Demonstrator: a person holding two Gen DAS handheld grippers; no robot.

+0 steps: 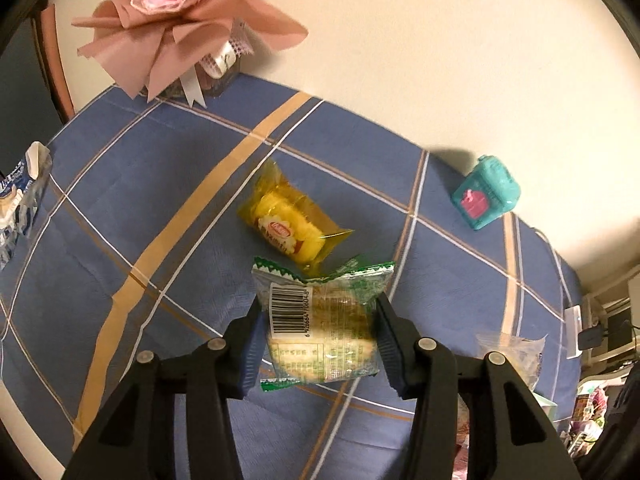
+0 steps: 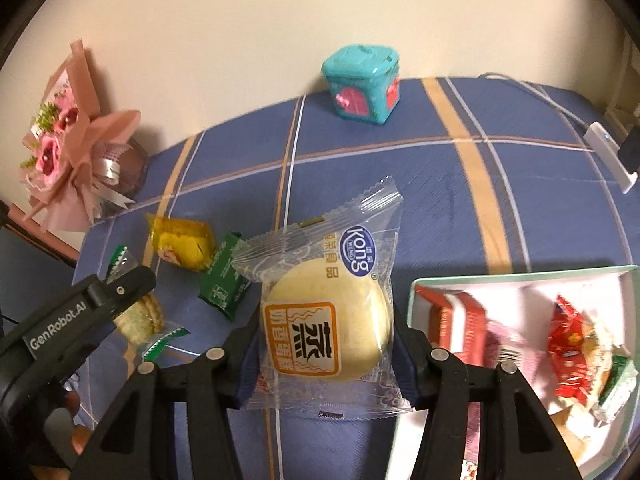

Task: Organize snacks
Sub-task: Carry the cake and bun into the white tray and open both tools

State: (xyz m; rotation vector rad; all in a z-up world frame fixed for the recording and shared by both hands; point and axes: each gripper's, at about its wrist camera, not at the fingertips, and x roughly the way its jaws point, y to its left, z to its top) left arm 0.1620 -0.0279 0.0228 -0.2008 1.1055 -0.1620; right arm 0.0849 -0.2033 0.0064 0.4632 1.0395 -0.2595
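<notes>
My left gripper (image 1: 316,320) is shut on a green-edged cracker packet (image 1: 320,328) held above the blue checked tablecloth; it also shows in the right wrist view (image 2: 138,314). Just beyond it lies a yellow wrapped cake (image 1: 290,224). My right gripper (image 2: 324,336) is shut on a clear-wrapped round cake with an orange label (image 2: 324,328), held beside the left rim of a white box (image 2: 520,280) holding several snacks. A dark green packet (image 2: 224,280) and the yellow cake (image 2: 182,248) lie on the cloth to the left.
A pink flower bouquet (image 1: 180,12) stands at the table's far left corner against the wall. A teal toy box (image 2: 360,84) sits at the far edge. A blue-white packet (image 1: 20,200) lies at the left edge. A white charger with cable (image 2: 608,156) lies far right.
</notes>
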